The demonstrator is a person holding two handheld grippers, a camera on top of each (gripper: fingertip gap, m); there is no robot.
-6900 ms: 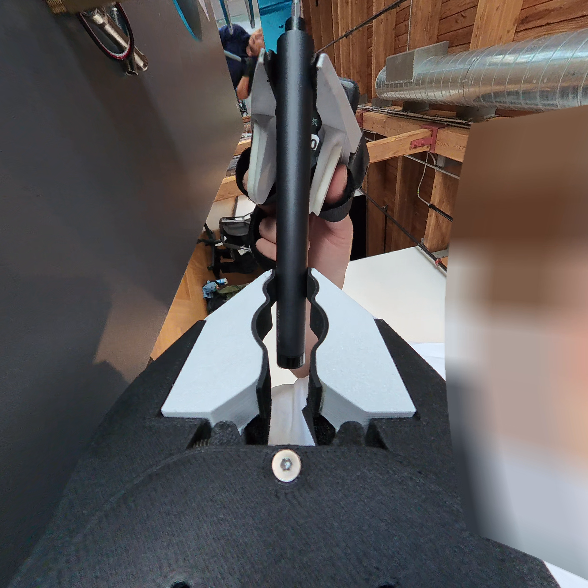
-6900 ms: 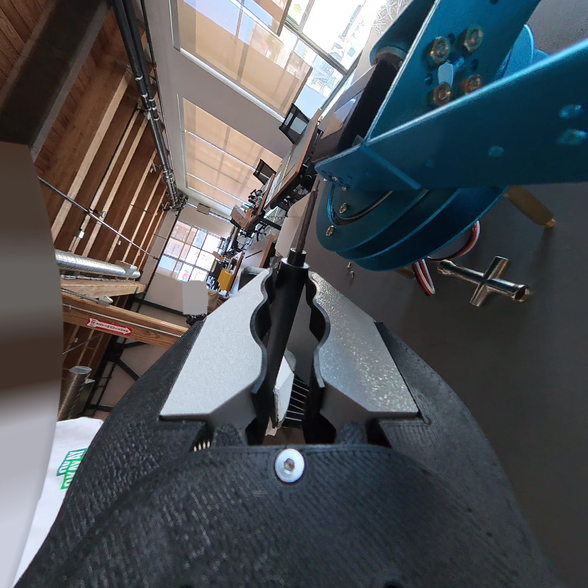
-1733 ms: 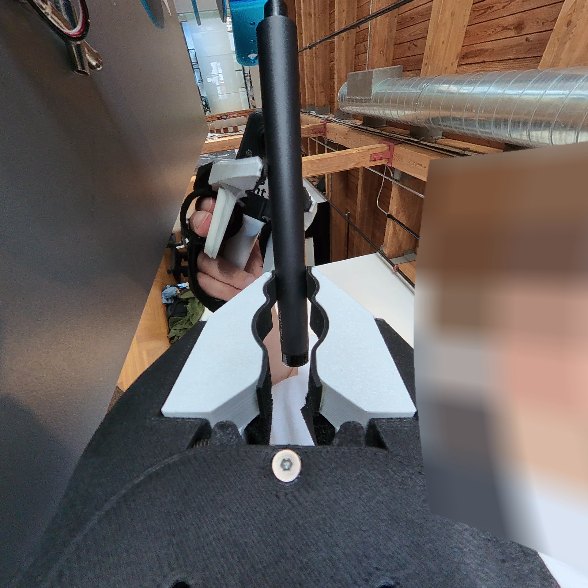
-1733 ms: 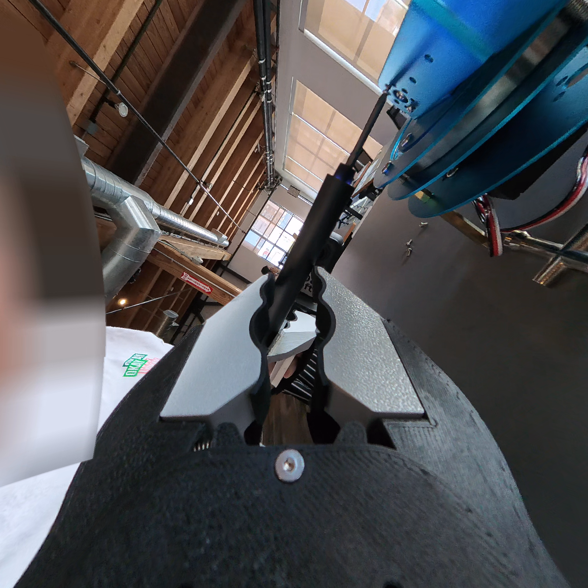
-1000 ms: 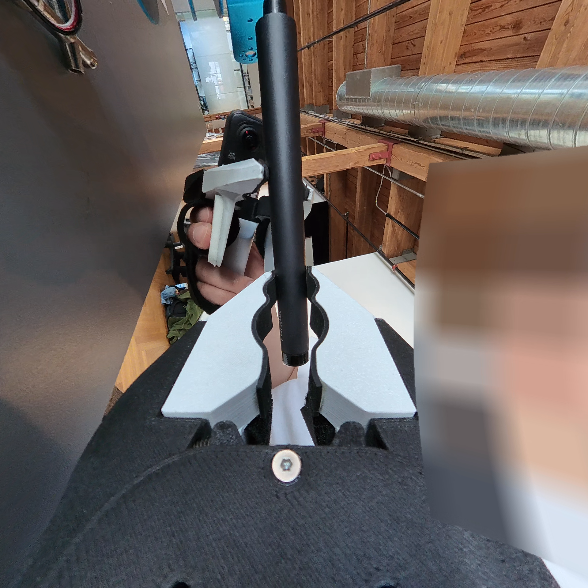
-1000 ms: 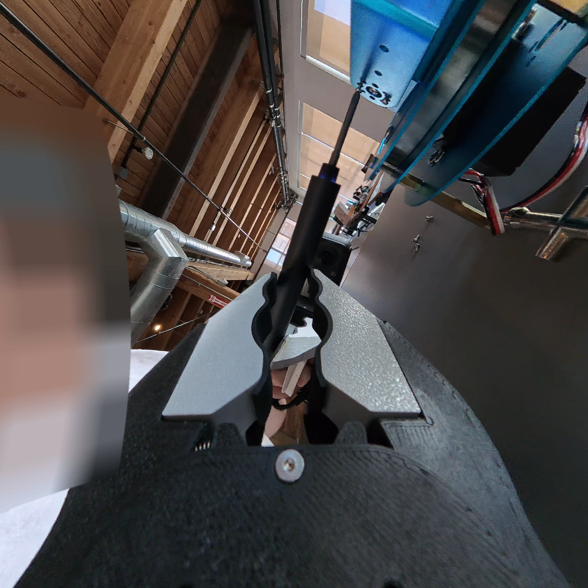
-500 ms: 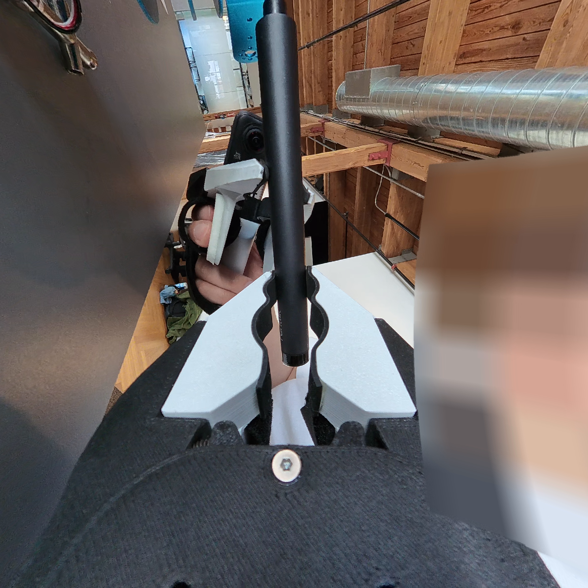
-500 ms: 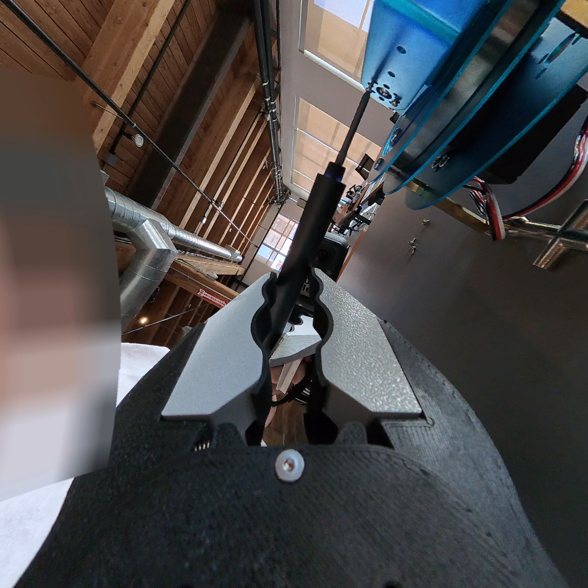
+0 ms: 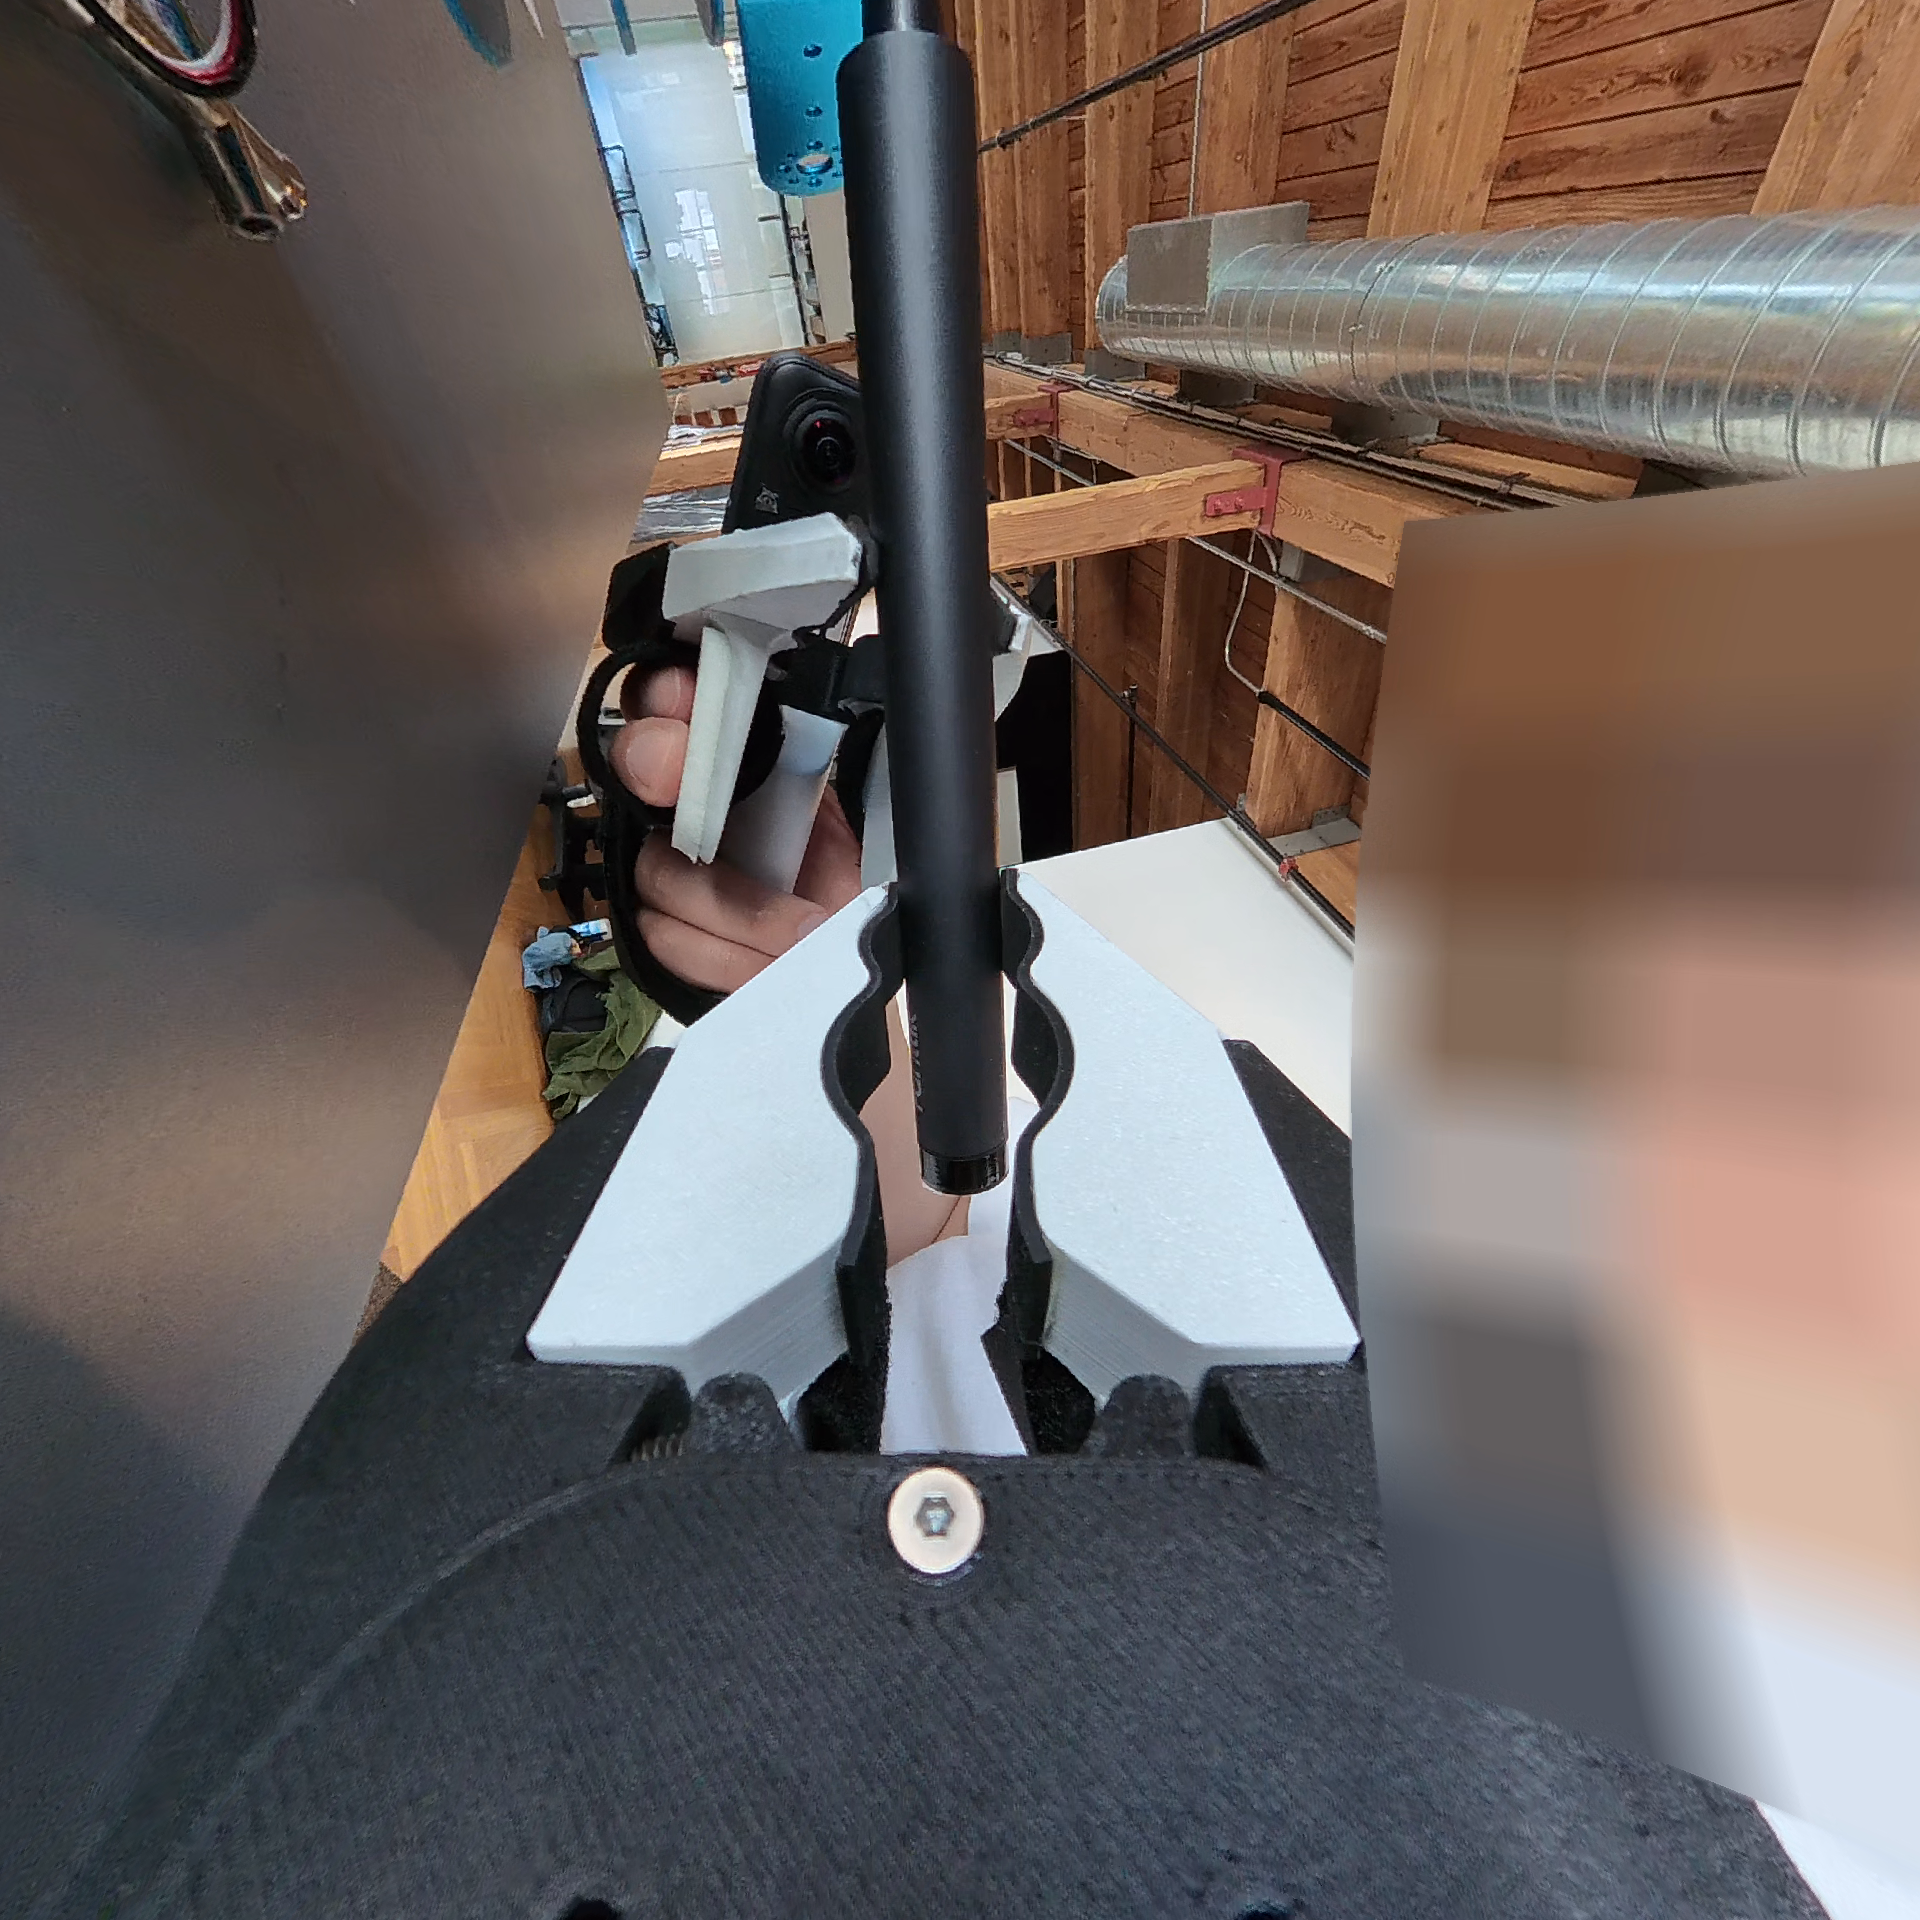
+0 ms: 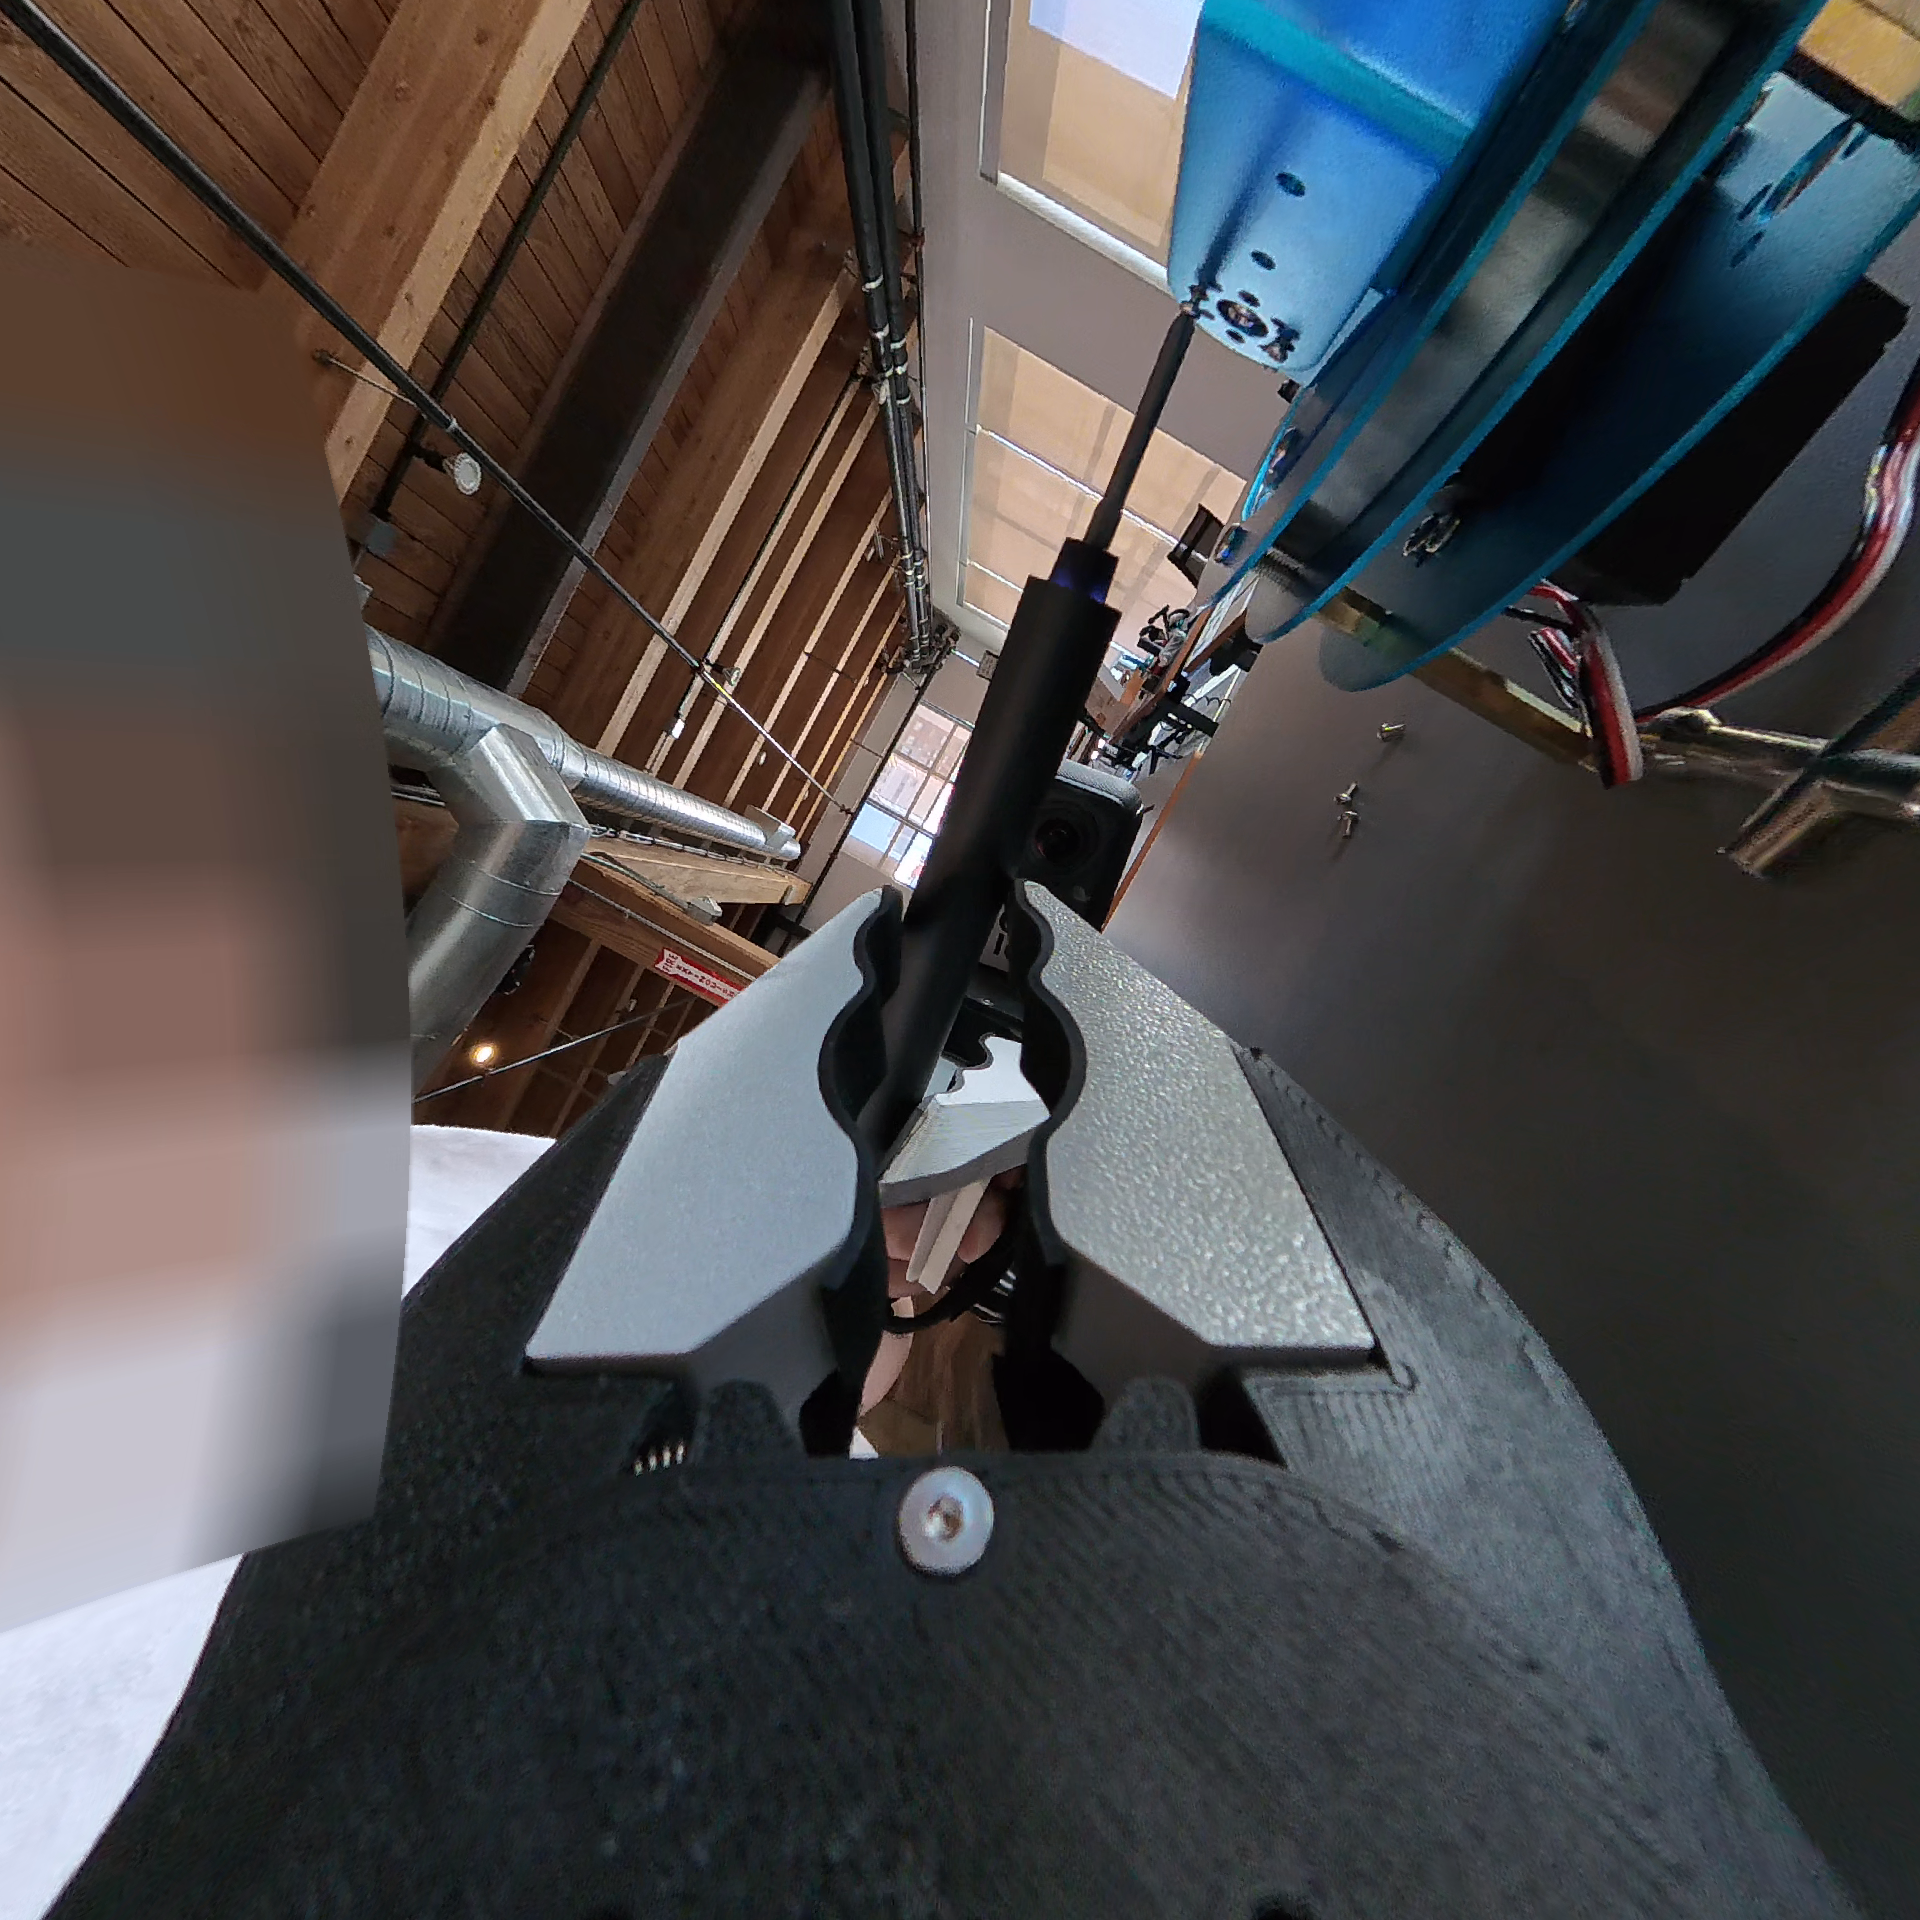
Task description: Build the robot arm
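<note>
A black electric screwdriver point(image 9: 914, 416) is held by both grippers. My left gripper point(image 9: 948, 896) is shut on the rear end of its handle. My right gripper point(image 10: 951, 906) is shut on the handle point(image 10: 1023, 738) farther forward. It also shows in the left wrist view point(image 9: 758, 644), with a hand around its grip. The thin bit point(image 10: 1138, 436) ends at a screw on the end face of a blue block point(image 10: 1309, 187). The block belongs to an assembly with blue clear discs point(image 10: 1455, 499) and shows small in the left wrist view point(image 9: 800, 94).
The assembly stands on a dark grey tabletop point(image 10: 1558, 1143). A metal cross key point(image 10: 1808, 805) and red and white wires point(image 10: 1590, 665) lie beside it, with small loose screws point(image 10: 1349, 810) farther off. A blurred patch covers a person close by point(image 9: 1642, 1039). Wooden beams and a silver duct point(image 9: 1558, 332) are behind. The left gripper's tips are roughly 6 centimetres from the right gripper's.
Since the oldest frames my right gripper has turned and sits closer to my left along the handle. The bit tip has come from beside the discs to the blue block. The last second shows only small shifts.
</note>
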